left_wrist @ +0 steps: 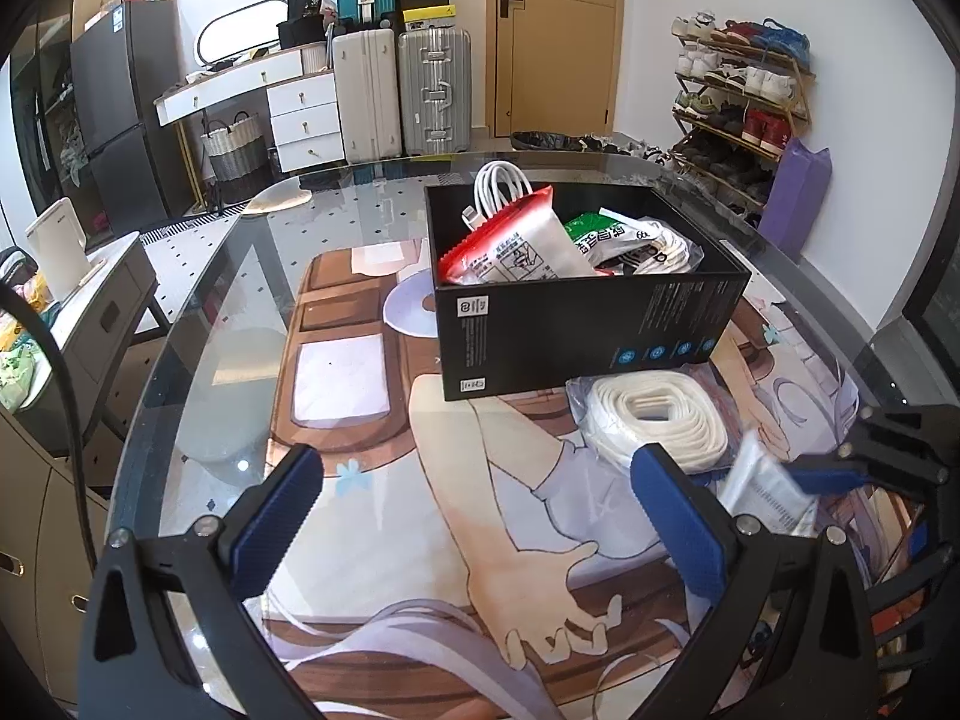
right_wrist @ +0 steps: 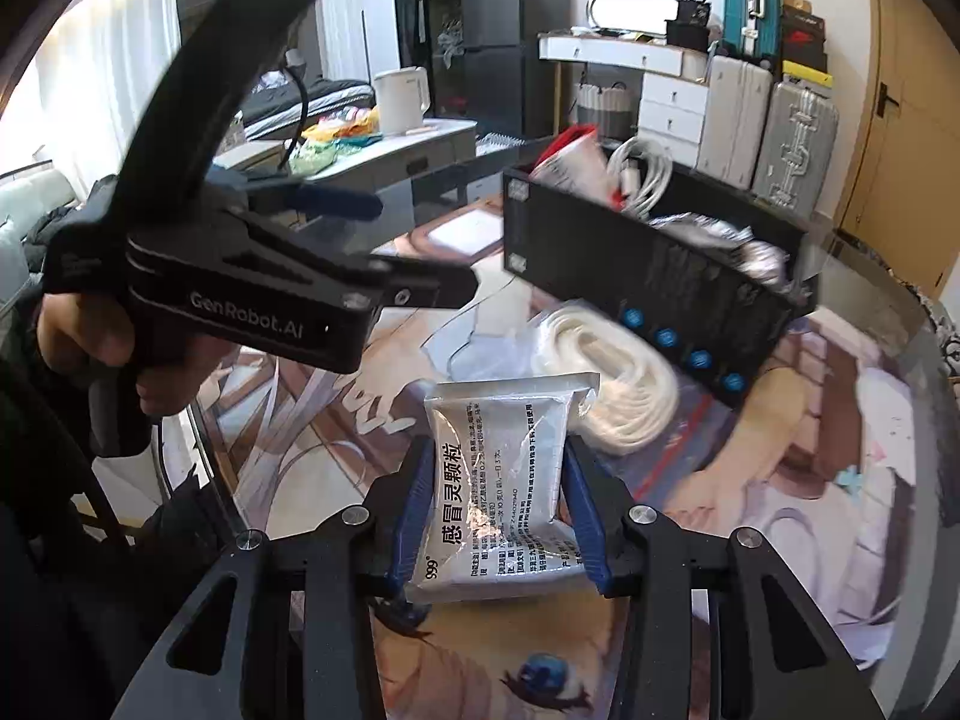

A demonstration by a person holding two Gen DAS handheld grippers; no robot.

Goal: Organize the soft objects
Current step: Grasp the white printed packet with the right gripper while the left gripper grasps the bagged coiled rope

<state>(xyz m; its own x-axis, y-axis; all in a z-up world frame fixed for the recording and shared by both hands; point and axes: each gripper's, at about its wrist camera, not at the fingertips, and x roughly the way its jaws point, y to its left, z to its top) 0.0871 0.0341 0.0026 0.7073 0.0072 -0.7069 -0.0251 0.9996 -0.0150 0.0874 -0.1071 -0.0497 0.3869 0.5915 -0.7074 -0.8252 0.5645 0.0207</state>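
A black box [left_wrist: 591,324] stands on the glass table and holds a red-and-white packet [left_wrist: 510,240], a white cable [left_wrist: 498,183], a green packet [left_wrist: 591,231] and a bagged item [left_wrist: 654,249]. A bagged coil of white cord [left_wrist: 657,414] lies in front of the box; it also shows in the right wrist view [right_wrist: 606,384]. My right gripper [right_wrist: 495,516] is shut on a white sachet [right_wrist: 501,480], held above the table; it also shows in the left wrist view [left_wrist: 768,489]. My left gripper [left_wrist: 474,510] is open and empty over the mat.
The box [right_wrist: 654,276] sits ahead of the right gripper. A printed mat [left_wrist: 360,420] covers the glass table, whose edge [left_wrist: 198,276] curves on the left. Suitcases, drawers and a shoe rack stand behind. A low side table [left_wrist: 90,300] is at the left.
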